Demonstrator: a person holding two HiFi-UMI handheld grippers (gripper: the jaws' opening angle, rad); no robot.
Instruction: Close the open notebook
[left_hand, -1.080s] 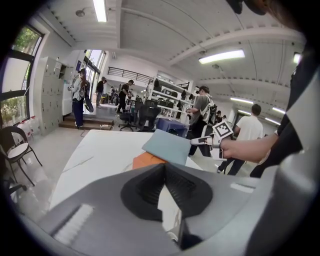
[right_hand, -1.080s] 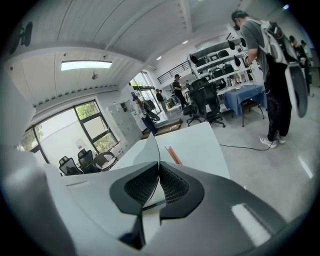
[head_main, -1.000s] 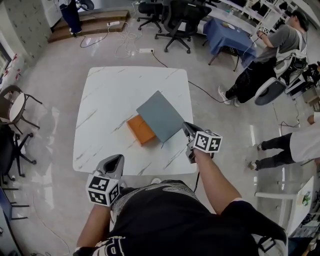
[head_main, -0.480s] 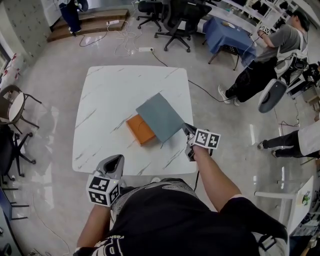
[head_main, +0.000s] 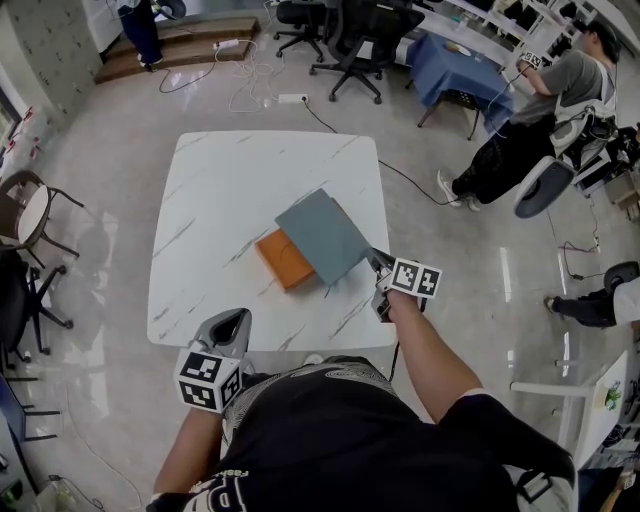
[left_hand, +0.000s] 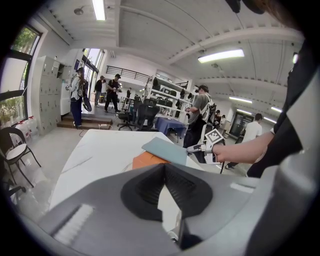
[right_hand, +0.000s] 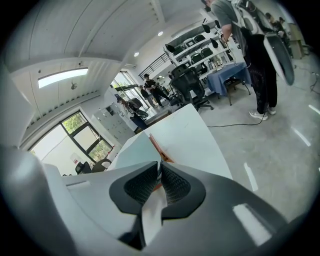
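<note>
- Where the head view looks down, a white marbled surface (head_main: 230, 190) carries the notebook (head_main: 283, 258), which lies toward the near right corner, slanted against the edges.
- Its orange block rests flat, while its grey-blue cover (head_main: 322, 237) is lifted at an angle above it and hangs over the block's right side.
- The right claw (head_main: 375, 262) meets the cover's near right corner, close to the surface's right edge, and its marker cube faces up behind it.
- The left claw (head_main: 228, 325) hovers at the near edge, left of the middle and well apart from the notebook.
- Office chairs (head_main: 350, 40) stand on the floor past the far edge.
- Seen from the left claw view, that claw's dark pads meet at their tips, clenched with nothing between them.
- Beyond them, the orange block and the raised cover show on the surface, with the right claw at the cover's corner.
- Several people stand in the room behind.
- Seen from the right claw view, the two ribbed pads are clenched on the cover's thin edge.
- The grey-blue sheet runs up and away to the left of the pads, with a strip of orange showing just beside it.
- Bare white surface stretches to the right of them.
</note>
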